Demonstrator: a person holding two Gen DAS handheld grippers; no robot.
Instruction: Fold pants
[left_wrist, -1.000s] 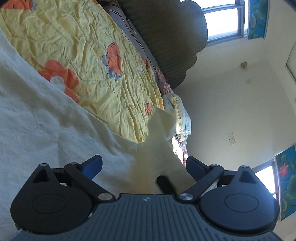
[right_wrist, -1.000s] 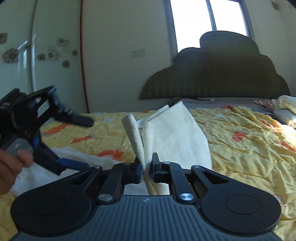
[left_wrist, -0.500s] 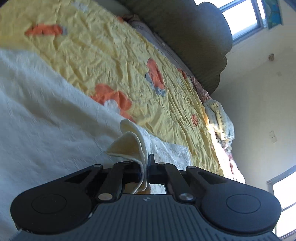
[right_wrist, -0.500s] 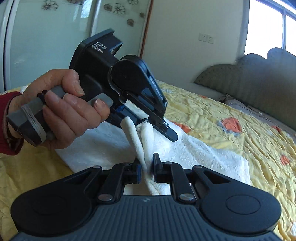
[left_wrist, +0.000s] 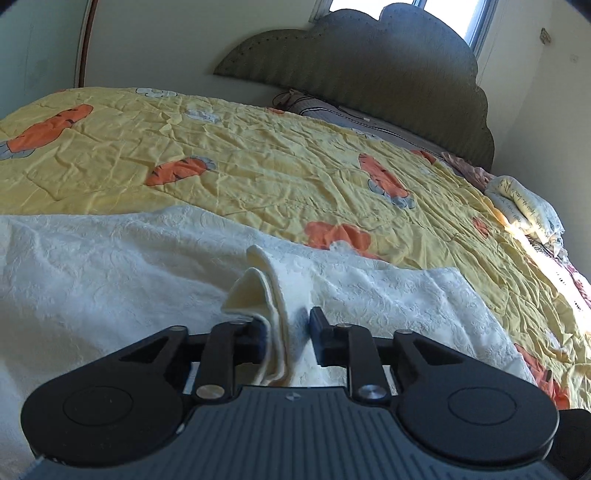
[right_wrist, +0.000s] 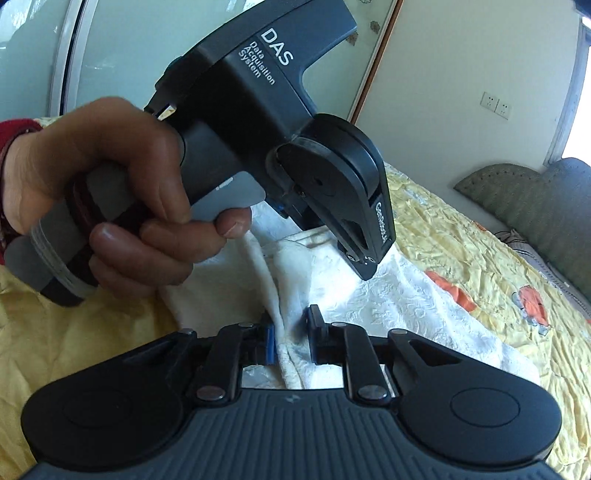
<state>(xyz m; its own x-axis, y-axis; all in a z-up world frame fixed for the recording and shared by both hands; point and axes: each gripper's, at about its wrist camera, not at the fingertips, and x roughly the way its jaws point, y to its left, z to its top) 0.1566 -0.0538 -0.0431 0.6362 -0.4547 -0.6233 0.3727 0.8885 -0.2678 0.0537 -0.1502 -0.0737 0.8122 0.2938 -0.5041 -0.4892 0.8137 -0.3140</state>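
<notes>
On the bed (left_wrist: 258, 155), cream pants (left_wrist: 110, 266) lie spread, their folded edge running straight ahead between both grippers. The left gripper (left_wrist: 286, 332) and right gripper (right_wrist: 290, 332), side by side, are opening, cloth loose between the jaws. Half a second earlier both pinched it.

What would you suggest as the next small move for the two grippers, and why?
Probably draw both grippers back off the cloth. The left gripper and right gripper are both opening, each with a fold of the white pants loose between its jaws, and the cloth already lies on the yellow quilt.
</notes>
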